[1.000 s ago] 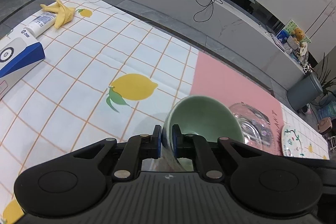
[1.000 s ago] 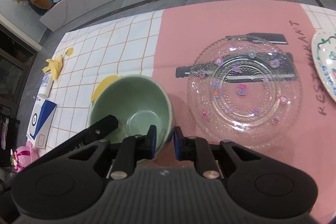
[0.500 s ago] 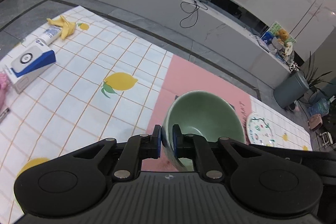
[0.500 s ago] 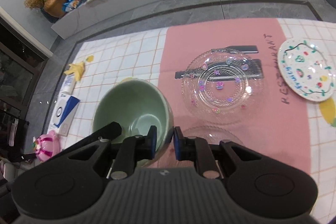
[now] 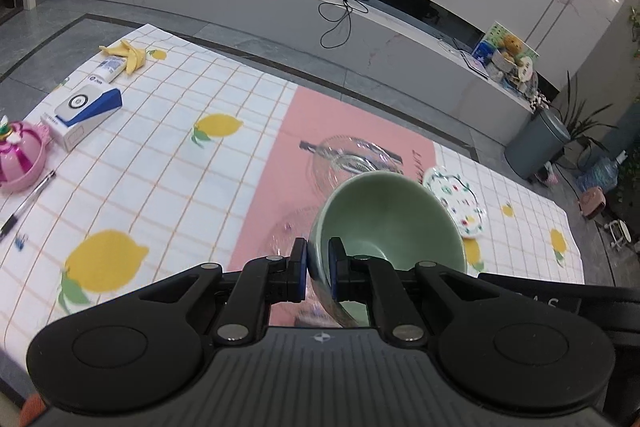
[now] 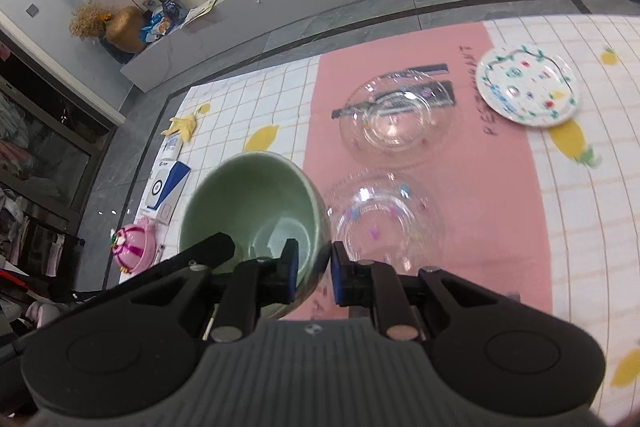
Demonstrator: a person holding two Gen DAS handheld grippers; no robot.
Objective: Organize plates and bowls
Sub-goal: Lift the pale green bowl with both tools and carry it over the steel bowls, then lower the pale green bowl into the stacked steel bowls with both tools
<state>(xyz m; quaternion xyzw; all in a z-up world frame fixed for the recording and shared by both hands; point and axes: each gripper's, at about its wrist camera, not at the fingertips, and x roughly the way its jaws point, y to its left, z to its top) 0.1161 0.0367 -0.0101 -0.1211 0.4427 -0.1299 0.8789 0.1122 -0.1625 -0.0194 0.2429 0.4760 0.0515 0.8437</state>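
Note:
A pale green bowl (image 5: 388, 223) hangs tilted above the mat, held by both grippers on opposite sides of its rim. My left gripper (image 5: 318, 259) is shut on the rim's left side. In the right wrist view, my right gripper (image 6: 314, 259) is shut on the right side of the green bowl (image 6: 252, 203). Below on the pink strip lie a clear glass plate (image 6: 396, 115), a clear glass bowl (image 6: 384, 215) and a painted white plate (image 6: 528, 87). The glass plate (image 5: 352, 163) and painted plate (image 5: 456, 203) also show past the bowl in the left wrist view.
On the lemon-print mat (image 5: 160, 167) at the left lie a pink toy (image 5: 18, 157), a blue-and-white box (image 5: 82, 111), a tube with a banana peel (image 5: 126, 55) and a pen (image 5: 28, 201). A long TV bench (image 5: 360, 27) and a grey bin (image 5: 538, 143) stand beyond.
Both grippers have risen and pulled back with the green bowl between them. The mat looks farther away, and the clear glass bowl has come into view under the green one.

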